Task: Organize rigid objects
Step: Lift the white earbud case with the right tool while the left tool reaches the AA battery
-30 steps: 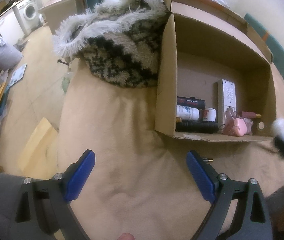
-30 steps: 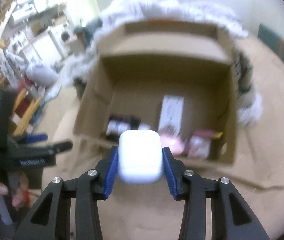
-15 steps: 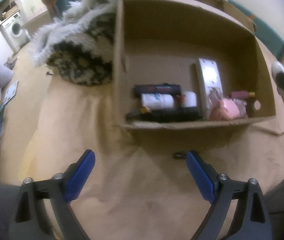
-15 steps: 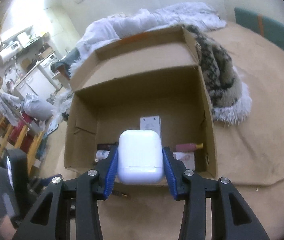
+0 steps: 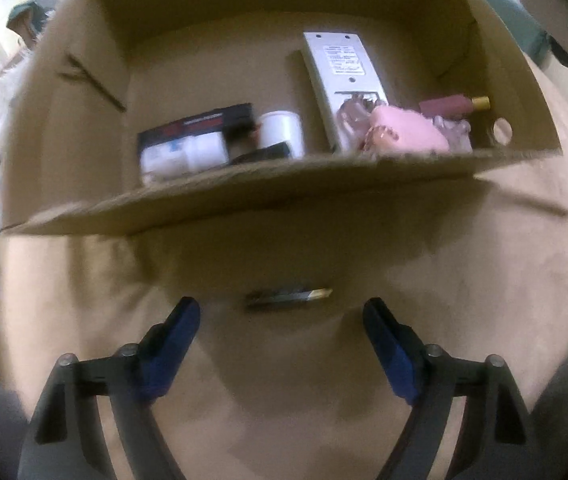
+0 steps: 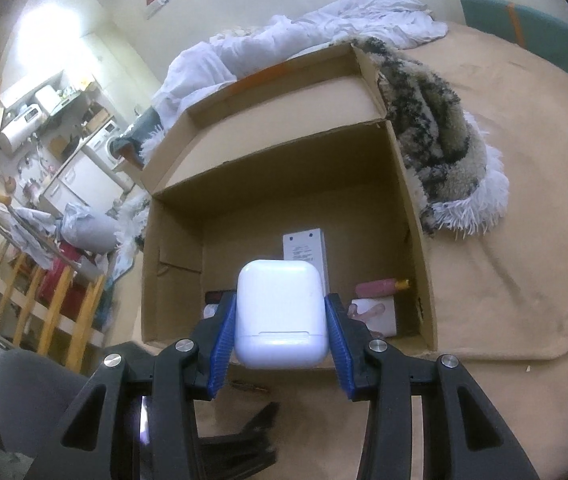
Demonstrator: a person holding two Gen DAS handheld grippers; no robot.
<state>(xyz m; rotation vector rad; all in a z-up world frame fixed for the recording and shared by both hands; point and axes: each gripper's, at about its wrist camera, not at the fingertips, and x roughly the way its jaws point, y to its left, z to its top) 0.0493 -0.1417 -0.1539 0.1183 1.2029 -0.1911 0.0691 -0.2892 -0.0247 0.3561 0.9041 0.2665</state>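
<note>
My right gripper (image 6: 280, 320) is shut on a white earbud case (image 6: 280, 312) and holds it above the near wall of an open cardboard box (image 6: 416, 240). My left gripper (image 5: 282, 314) is open and empty, low over the tan cover. A small dark battery-like stick (image 5: 288, 297) lies between its fingertips, just before the box's near wall (image 5: 244, 196). Inside the box lie a white remote (image 5: 342, 76), a pink pouch (image 5: 404, 132), a pink tube (image 5: 450, 104), a white jar (image 5: 282, 130) and dark boxes (image 5: 196, 136).
A furry black-and-white blanket (image 6: 444, 136) lies right of the box in the right wrist view, with white bedding (image 6: 284, 40) behind it. The tan cover (image 6: 524, 240) spreads around the box. A kitchen area (image 6: 44, 120) lies far left.
My left gripper has moved closer to the box and lower; the small stick now lies between its fingertips. My right gripper, still holding the case, has steadied over the box's near wall.
</note>
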